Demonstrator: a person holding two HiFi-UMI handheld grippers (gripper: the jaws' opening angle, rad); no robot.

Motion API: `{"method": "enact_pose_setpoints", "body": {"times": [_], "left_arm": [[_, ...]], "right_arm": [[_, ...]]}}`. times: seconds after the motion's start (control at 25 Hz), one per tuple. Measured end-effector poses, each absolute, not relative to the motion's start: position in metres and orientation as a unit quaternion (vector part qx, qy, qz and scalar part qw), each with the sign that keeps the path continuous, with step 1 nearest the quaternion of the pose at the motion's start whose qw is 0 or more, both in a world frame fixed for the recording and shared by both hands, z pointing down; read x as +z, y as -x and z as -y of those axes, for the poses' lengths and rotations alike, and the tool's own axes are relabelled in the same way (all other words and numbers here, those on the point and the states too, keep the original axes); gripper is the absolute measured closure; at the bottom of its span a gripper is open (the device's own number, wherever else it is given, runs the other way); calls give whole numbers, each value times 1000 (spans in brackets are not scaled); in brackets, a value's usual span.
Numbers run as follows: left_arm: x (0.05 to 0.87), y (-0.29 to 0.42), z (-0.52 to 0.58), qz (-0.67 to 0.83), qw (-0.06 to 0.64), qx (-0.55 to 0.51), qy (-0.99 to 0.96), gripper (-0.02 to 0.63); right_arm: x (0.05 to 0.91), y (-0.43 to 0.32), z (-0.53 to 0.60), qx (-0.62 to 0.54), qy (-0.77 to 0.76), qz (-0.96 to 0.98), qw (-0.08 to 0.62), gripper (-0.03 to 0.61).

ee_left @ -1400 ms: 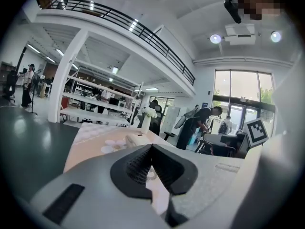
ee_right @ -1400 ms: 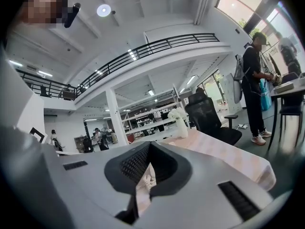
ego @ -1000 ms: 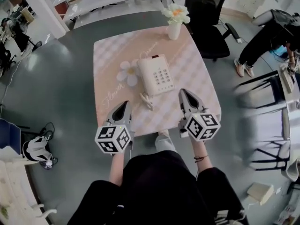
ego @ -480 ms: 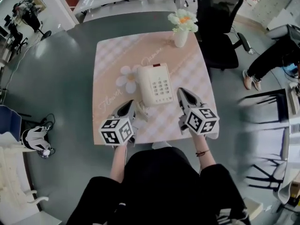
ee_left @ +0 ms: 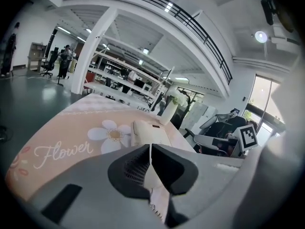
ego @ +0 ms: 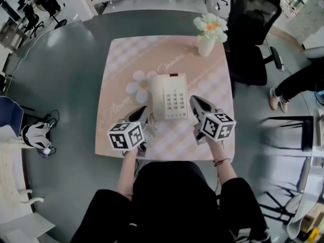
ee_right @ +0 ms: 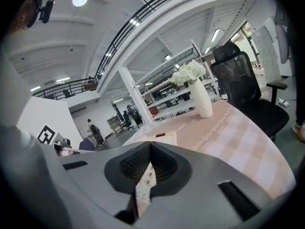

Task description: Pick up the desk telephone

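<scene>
The cream desk telephone (ego: 169,96) lies in the middle of the pink tablecloth (ego: 119,70), handset on its left side and keypad on the right. My left gripper (ego: 144,110) is shut and empty, its tips close to the phone's near left corner. My right gripper (ego: 193,99) is shut too, with its tips beside the phone's near right edge. In the left gripper view the telephone (ee_left: 148,132) lies just past the closed tips of the left gripper (ee_left: 150,147). In the right gripper view the telephone (ee_right: 162,138) sits behind the right gripper (ee_right: 150,145), with keypad buttons showing under the jaws.
A white vase of flowers (ego: 207,34) stands at the table's far right corner. A black office chair (ego: 250,29) is just beyond it. A flower print (ego: 138,82) lies left of the phone. Grey floor surrounds the small square table.
Both grippers have moved forward and down over the table toward the telephone, and they now flank its near end. Both have stayed shut.
</scene>
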State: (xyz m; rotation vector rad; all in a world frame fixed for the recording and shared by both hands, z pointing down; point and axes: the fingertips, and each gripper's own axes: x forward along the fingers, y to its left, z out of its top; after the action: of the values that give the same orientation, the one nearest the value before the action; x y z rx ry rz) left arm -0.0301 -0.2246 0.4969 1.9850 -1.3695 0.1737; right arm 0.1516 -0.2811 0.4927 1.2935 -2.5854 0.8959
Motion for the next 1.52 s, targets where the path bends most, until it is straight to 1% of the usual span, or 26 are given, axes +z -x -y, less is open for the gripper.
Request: {"method": "enact_pose_setpoints", "body": {"times": [0.28, 0.4, 0.48, 0.52, 0.64, 0.8, 0.92, 1.0, 1.12, 1.4, 1.52], "left_arm": [[500, 40, 242, 553, 359, 49, -750, 612], [506, 37, 246, 538, 375, 43, -754, 566], [508, 34, 251, 525, 381, 39, -760, 546], [509, 32, 255, 520, 383, 35, -762, 535], [516, 27, 262, 502, 405, 17, -764, 487], [532, 20, 270, 478, 436, 9, -763, 426], [539, 15, 276, 464, 456, -4, -760, 386], [544, 12, 278, 454, 469, -10, -757, 365], [551, 10, 281, 445, 483, -6, -754, 350], [561, 7, 285, 424, 511, 1, -748, 333], [563, 3, 286, 408, 522, 10, -749, 328]], "right_arm": [[513, -151, 303, 338, -419, 840, 61, 586], [524, -150, 305, 358, -419, 832, 62, 586], [530, -149, 308, 368, -417, 829, 64, 584], [532, -148, 311, 374, -414, 828, 63, 547], [535, -143, 319, 397, -403, 823, 48, 508], [546, -137, 328, 471, -384, 794, 13, 420], [554, -132, 332, 500, -370, 783, 8, 392], [558, -127, 334, 513, -360, 779, 9, 382], [563, -128, 338, 517, -366, 773, 29, 370], [579, -127, 340, 552, -362, 749, 59, 348], [587, -123, 333, 589, -356, 723, 61, 348]]}}
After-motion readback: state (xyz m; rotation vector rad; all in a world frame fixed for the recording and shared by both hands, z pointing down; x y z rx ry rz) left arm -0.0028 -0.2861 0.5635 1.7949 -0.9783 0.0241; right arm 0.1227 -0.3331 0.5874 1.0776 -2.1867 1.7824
